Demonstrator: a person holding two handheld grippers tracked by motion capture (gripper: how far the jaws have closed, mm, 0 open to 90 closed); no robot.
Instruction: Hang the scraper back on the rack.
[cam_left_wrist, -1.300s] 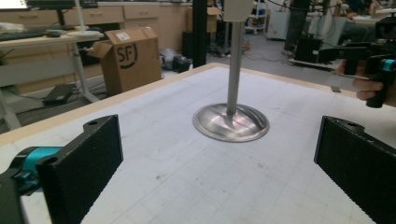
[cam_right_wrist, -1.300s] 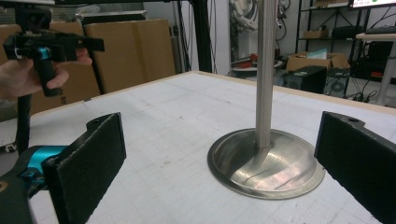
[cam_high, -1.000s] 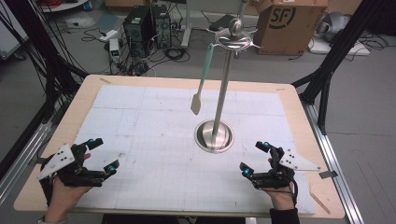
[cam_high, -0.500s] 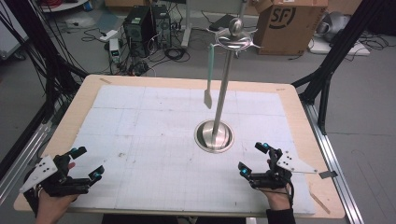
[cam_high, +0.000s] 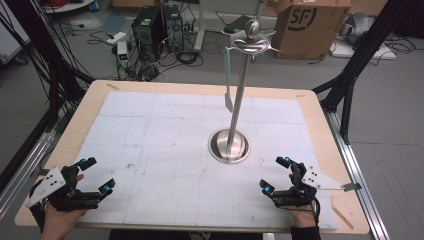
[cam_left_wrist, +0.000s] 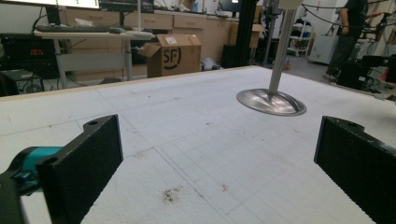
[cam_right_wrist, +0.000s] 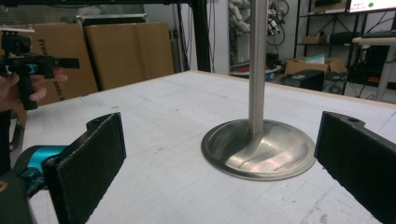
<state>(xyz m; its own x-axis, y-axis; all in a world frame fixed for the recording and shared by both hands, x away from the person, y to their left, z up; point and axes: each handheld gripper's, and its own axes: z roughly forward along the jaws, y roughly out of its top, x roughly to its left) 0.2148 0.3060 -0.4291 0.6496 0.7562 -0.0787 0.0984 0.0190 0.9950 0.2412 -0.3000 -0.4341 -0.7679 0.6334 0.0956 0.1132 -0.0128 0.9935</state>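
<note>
A steel stand rises from a round base (cam_high: 229, 146) in the middle of the white mat, its pole ending in a hooked crown (cam_high: 248, 40). From one hook a teal flat utensil (cam_high: 227, 80) hangs down beside the pole. My left gripper (cam_high: 98, 175) rests near the front left of the mat, open and empty. My right gripper (cam_high: 275, 175) sits open and empty at the front right, just short of the base. In the left gripper view the jaws stand wide apart with the base (cam_left_wrist: 271, 100) far ahead. The right gripper view has the base (cam_right_wrist: 259, 149) close ahead.
The white gridded mat (cam_high: 165, 130) covers a wooden table (cam_high: 310, 95). Beyond the far edge stand a cardboard box (cam_high: 305, 25), computer towers (cam_high: 155, 25) and cables on the floor. Black frame legs (cam_high: 350, 75) flank the table. A person (cam_left_wrist: 348, 37) stands far off.
The left gripper drew back toward the front-left corner, then came forward and right again. The hanging utensil swung from a tilt to hang nearly straight by the pole. The right gripper barely moved.
</note>
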